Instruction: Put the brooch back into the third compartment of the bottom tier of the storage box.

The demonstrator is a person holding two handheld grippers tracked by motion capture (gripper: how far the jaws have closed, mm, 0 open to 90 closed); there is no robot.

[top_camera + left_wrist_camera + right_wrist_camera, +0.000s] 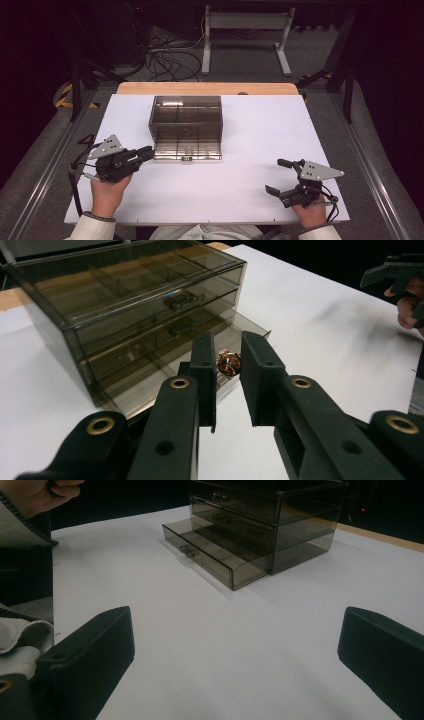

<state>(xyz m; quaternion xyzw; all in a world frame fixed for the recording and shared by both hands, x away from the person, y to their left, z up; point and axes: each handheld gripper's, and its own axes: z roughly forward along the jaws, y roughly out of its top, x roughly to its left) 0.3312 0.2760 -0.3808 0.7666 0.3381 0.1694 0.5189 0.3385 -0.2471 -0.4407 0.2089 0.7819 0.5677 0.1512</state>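
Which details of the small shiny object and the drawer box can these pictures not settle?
- Small coppery object, left gripper view: too small to identify; the jaws of the left hand-held gripper cover its sides.
- Smoked plastic drawer box, high view: dark walls obscure any contents.
- Open bottom drawer, right gripper view: dim, interior unclear.

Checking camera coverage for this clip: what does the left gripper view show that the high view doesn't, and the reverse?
Left gripper view alone: a small coppery bead pinched between the left gripper's jaws, close to the open bottom drawer. High view alone: the whole table, both forearms, the floor cables and a white stand beyond. Both: the smoky drawer box, its bottom drawer pulled out, and the right gripper, jaws open.
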